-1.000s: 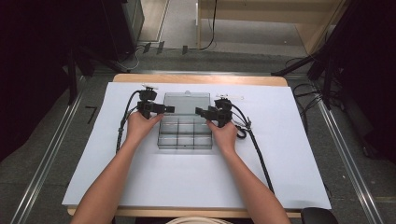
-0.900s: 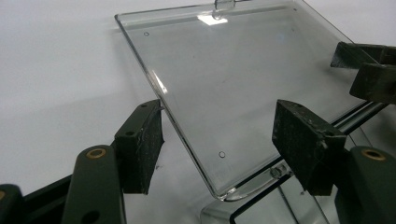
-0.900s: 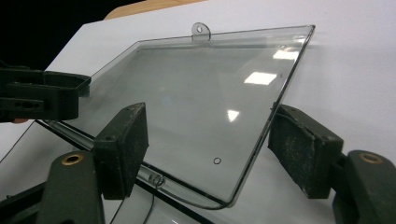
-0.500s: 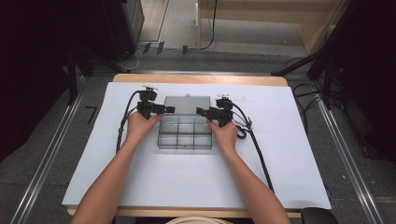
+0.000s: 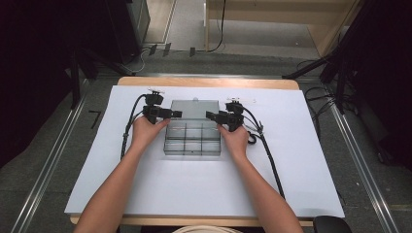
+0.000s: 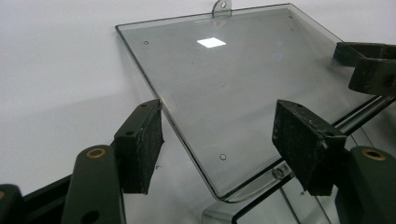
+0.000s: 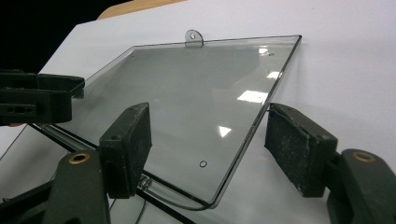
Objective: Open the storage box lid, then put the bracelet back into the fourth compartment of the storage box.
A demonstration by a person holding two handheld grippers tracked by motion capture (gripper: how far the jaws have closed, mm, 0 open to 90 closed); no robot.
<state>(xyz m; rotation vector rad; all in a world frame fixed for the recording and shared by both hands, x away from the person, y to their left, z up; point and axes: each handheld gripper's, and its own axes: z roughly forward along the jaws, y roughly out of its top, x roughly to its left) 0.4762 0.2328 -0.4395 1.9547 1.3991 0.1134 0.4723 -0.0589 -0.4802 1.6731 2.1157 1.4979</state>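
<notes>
High view: clear lid lies open flat toward the worktop's far edge, between left hand-held gripper and right hand-held gripper; both gape wide, each straddling a side edge.

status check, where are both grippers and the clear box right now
Left gripper open, right gripper open, one at each side edge of the lid. Clear compartment box open, lid laid back. Nothing in the way.

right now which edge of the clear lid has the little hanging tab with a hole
The far edge of the clear lid, the one away from the person. The tab sticks out at its middle; the side edges by the left gripper and right gripper are plain.
</notes>
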